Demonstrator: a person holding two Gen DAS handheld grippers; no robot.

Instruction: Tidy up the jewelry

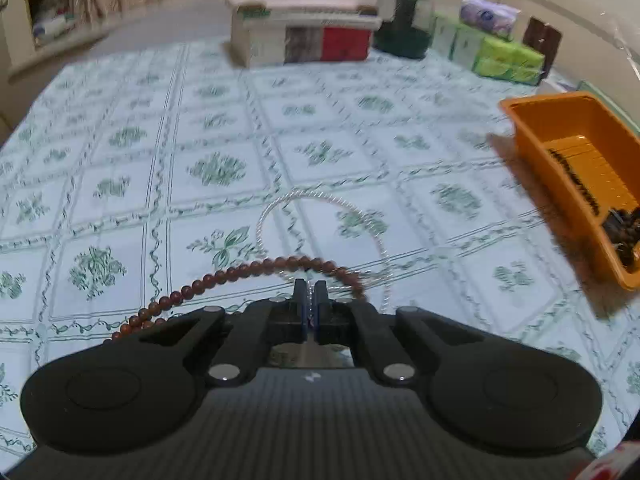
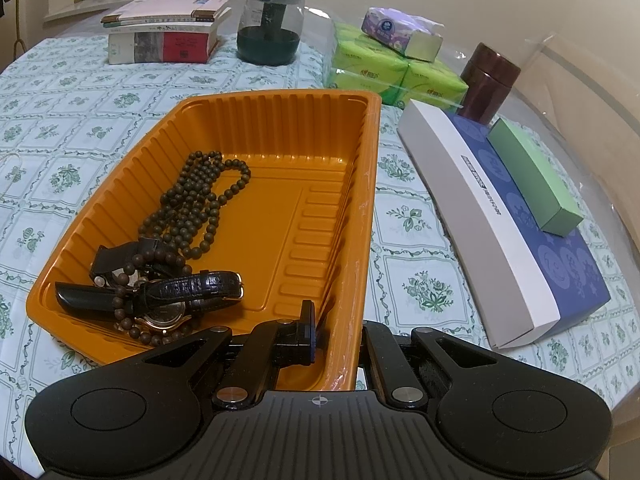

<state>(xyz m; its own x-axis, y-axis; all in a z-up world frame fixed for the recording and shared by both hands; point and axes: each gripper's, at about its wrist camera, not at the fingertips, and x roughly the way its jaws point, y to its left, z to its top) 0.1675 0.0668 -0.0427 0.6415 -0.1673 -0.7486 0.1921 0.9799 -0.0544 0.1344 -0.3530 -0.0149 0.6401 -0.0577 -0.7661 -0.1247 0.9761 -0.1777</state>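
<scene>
In the left wrist view my left gripper [image 1: 308, 290] is shut on a reddish-brown bead string [image 1: 224, 278] that trails off to the left, above the tablecloth. A thin silver chain [image 1: 320, 204] lies looped on the cloth just beyond it. The orange tray [image 1: 532, 140] stands to the right. In the right wrist view my right gripper [image 2: 332, 320] is shut on the tray's right wall [image 2: 360, 240], one finger [image 2: 307, 320] inside, the other hidden outside. In the tray lie dark beads [image 2: 200, 204] and a black-strapped watch [image 2: 168, 300].
A floral tablecloth [image 2: 420, 220] covers the table. At the back are stacked books [image 2: 168, 36], a dark green jar [image 2: 270, 26], green tissue packs [image 2: 392, 76] and a brown canister [image 2: 490, 80]. A white-and-blue box [image 2: 512, 232] with a green box [image 2: 532, 176] on it lies right of the tray.
</scene>
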